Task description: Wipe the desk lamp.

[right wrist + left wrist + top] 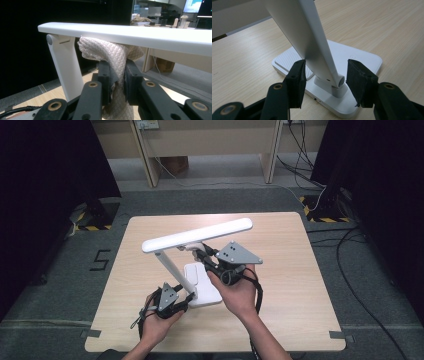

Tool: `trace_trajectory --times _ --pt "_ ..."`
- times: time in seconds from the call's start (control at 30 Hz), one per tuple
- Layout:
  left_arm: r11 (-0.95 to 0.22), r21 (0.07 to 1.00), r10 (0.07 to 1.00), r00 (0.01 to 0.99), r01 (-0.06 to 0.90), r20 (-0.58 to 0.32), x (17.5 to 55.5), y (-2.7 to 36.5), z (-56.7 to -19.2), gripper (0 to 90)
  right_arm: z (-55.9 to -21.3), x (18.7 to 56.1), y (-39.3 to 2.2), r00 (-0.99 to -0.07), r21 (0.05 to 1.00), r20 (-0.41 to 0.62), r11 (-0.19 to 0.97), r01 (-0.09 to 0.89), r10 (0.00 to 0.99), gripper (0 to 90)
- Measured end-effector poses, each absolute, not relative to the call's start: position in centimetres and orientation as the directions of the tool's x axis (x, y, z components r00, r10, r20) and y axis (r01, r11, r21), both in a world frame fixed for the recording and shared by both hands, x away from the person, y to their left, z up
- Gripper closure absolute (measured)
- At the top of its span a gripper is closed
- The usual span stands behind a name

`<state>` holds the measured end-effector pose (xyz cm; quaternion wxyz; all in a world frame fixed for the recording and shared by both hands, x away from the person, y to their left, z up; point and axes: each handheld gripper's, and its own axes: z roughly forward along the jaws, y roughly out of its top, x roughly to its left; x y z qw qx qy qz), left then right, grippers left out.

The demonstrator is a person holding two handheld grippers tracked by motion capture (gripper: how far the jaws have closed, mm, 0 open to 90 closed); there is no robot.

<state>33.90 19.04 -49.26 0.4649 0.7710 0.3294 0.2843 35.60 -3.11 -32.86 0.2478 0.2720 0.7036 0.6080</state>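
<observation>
A white desk lamp stands mid-table on its flat base [205,287]. Its arm [172,267] leans left up to the long head [197,236]. My left gripper [189,297] is closed around the foot of the arm [317,45] just above the hinge. The left pad [298,75] lies against the arm's edge and the other sits by the hinge end. My right gripper [207,256] is shut on a beige quilted cloth [112,55]. It holds the cloth up against the underside of the lamp head [150,35], near the joint with the arm.
The light wooden table [285,270] has bare surface all around the lamp. Black cables [350,270] trail over the grey floor to the right. Dark curtains hang at both sides, and wooden furniture legs [150,165] stand at the back.
</observation>
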Motion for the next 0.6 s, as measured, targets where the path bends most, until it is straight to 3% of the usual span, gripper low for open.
trace_trajectory --times 0.6 --pt "-0.358 0.901 0.770 0.622 0.244 0.138 33.9 19.0 -49.3 48.7 -32.8 35.3 -0.9 -0.771 0.986 -0.038 0.149 0.074 0.635 78.0"
